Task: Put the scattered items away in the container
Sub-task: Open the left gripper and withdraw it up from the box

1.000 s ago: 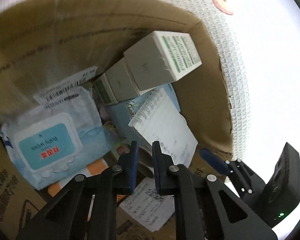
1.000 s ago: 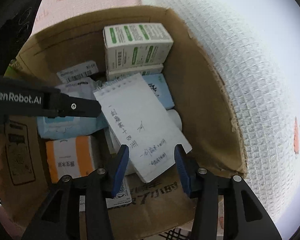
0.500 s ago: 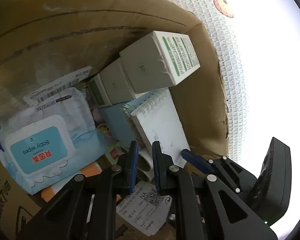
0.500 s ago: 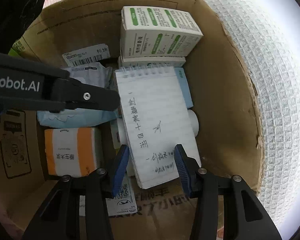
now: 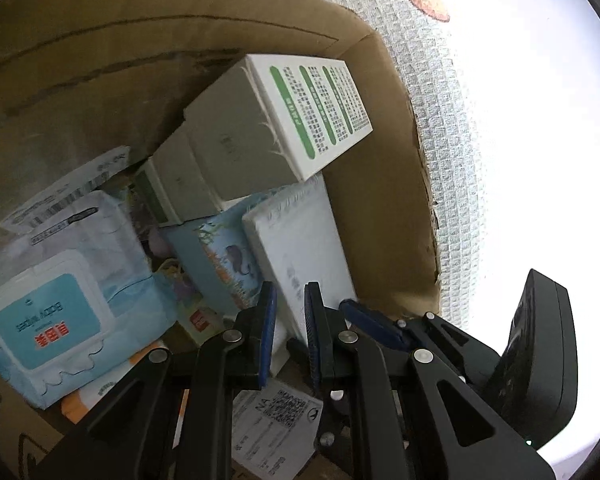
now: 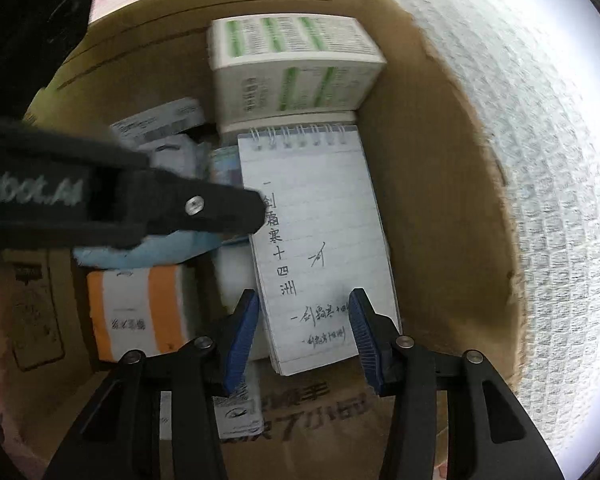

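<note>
Notepad (image 6: pixel 316 240) lies flat in cardboard box (image 6: pixel 440 216), right side, spiral end against green-striped carton (image 6: pixel 292 68) at far wall. My right gripper (image 6: pixel 304 336) straddles its near end, fingers apart, pads not visibly pressing, so I judge it released. Left gripper (image 5: pixel 290 332) nearly shut, holds nothing. Risk: lifting out crooked, finger could catch page edge and drag notepad up; stacked cartons far side look tilted, bump could topple them.

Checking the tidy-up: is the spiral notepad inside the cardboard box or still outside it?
Inside. The notepad lies within the cardboard box walls, atop other items, below the green-striped carton.
</note>
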